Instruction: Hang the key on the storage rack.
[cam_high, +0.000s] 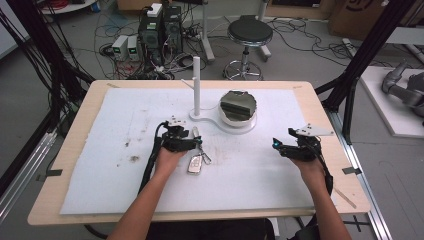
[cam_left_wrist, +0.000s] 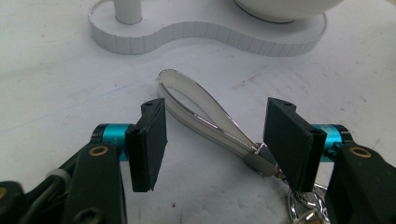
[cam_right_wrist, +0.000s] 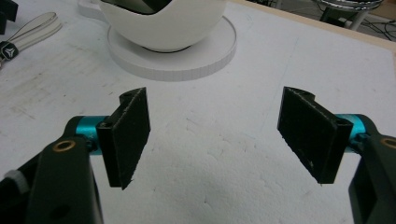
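Left gripper (cam_left_wrist: 212, 140): your jaws wide, straddling the key strap (cam_left_wrist: 205, 114) on the bench (cam_high: 90, 100).
Right gripper (cam_right_wrist: 217, 135): yours gapes wide, holding nothing.

Black stool (cam_high: 249, 35) beyond table (cam_high: 65, 150); computer towers (cam_high: 161, 30), tangled cables (cam_high: 115, 20) on floor.

The high view looks forward and down over the whole bench (cam_high: 90, 100). Both gripper views sit low, close behind their jaws, sharing the white stand (cam_left_wrist: 210, 35) (cam_right_wrist: 177, 58).
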